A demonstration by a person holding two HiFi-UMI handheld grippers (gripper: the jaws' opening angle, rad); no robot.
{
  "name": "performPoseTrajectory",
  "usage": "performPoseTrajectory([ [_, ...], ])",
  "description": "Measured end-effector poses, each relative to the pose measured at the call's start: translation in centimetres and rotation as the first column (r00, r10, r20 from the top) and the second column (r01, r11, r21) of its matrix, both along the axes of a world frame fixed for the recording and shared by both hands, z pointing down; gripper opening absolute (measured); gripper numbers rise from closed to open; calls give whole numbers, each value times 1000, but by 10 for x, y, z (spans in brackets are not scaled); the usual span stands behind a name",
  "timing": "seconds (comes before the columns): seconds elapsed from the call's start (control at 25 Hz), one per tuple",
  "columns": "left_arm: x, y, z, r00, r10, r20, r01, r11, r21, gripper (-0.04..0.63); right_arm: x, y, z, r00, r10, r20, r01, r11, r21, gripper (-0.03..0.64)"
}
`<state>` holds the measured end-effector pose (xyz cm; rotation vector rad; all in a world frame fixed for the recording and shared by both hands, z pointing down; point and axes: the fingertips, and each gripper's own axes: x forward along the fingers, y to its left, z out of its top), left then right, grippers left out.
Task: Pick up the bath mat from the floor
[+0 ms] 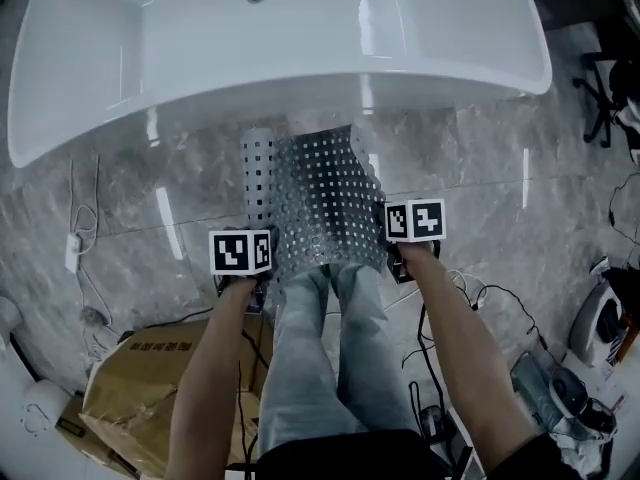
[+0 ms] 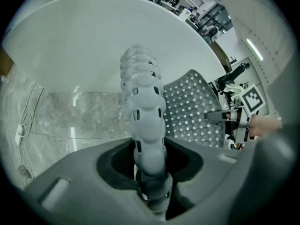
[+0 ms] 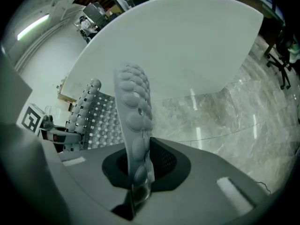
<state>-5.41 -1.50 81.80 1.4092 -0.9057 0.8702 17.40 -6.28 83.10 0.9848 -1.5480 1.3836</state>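
The bath mat (image 1: 320, 193), grey, translucent and full of square holes, hangs lifted in front of my legs, sagging between the two grippers. My left gripper (image 1: 254, 286) is shut on its left edge, which curls up into a roll. My right gripper (image 1: 396, 264) is shut on its right edge. In the left gripper view the bumpy mat edge (image 2: 143, 102) rises from between the jaws of the left gripper (image 2: 151, 172). In the right gripper view the mat edge (image 3: 133, 107) stands pinched in the right gripper (image 3: 136, 182). The mat's far end is hidden near the tub.
A white bathtub (image 1: 280, 58) stands close ahead on the grey marble floor (image 1: 500, 168). A brown cardboard box (image 1: 140, 388) lies at my left foot. Cables (image 1: 440, 328) and gear lie to the right. An office chair base (image 1: 605, 98) is far right.
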Motion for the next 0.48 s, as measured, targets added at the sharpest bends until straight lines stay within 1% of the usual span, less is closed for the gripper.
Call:
performPoseTrajectory([
  [0.28,14,17,-66,998,-46,-36,46,999,3,152,-4,1,-76,1000,10,11,-10,1000,25,21],
  [0.48,17,11,-109,995,-88,-52,87,996,-6,152,3,4,-121,999,44,-3,-43,998,36,21],
])
